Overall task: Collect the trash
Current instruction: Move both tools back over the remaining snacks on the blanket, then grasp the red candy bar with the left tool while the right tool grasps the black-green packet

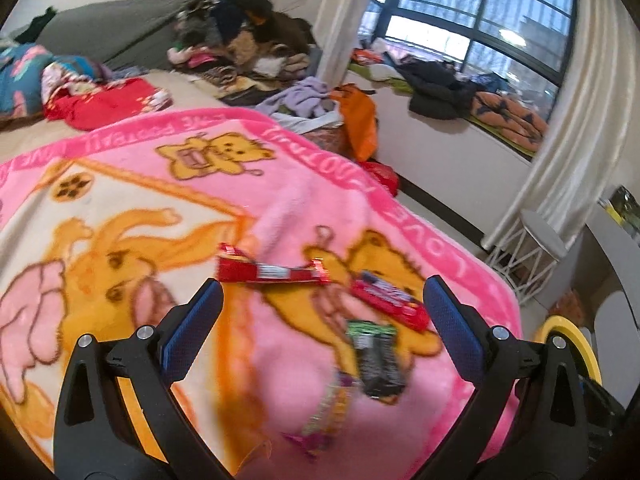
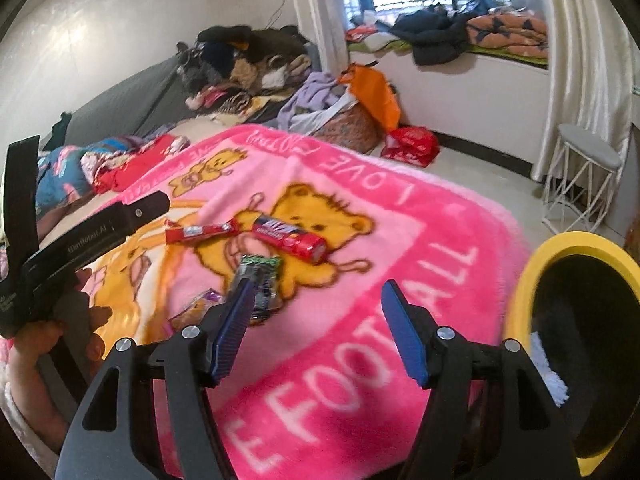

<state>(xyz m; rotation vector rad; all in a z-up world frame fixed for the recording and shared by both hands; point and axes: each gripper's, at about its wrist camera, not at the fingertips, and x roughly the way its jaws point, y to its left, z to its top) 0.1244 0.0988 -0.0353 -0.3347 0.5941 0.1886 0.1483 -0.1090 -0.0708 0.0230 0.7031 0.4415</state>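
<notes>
One pink blanket (image 2: 400, 216) with bear pictures is spread over the bed, and its edge is seen falling away toward the floor on the window side. One yellow-rimmed bin (image 2: 532, 272) with a dark inside is placed just beside that edge, and something white is seen within it. Beyond the bed corner, a strip of bare floor is left open up to one white wire stool (image 2: 580, 168) by the curtain. One orange bag (image 2: 376, 92) and one red bag (image 2: 412, 144) are seen at the far side of the bed.

Four pieces of trash are counted on the blanket, close together: one long red wrapper (image 1: 272, 272), one red tube packet (image 1: 388, 296), one dark wrapper with a green end (image 1: 376, 356), and one small colourful wrapper (image 1: 324, 412), which is blurred.

The left gripper (image 1: 324, 300) is held spread wide above the wrappers, with nothing pressed between its blue pads. The right gripper (image 2: 316, 304) is also released and empty; its left pad is seen in front of the dark wrapper, and whether they touch cannot be told.
</notes>
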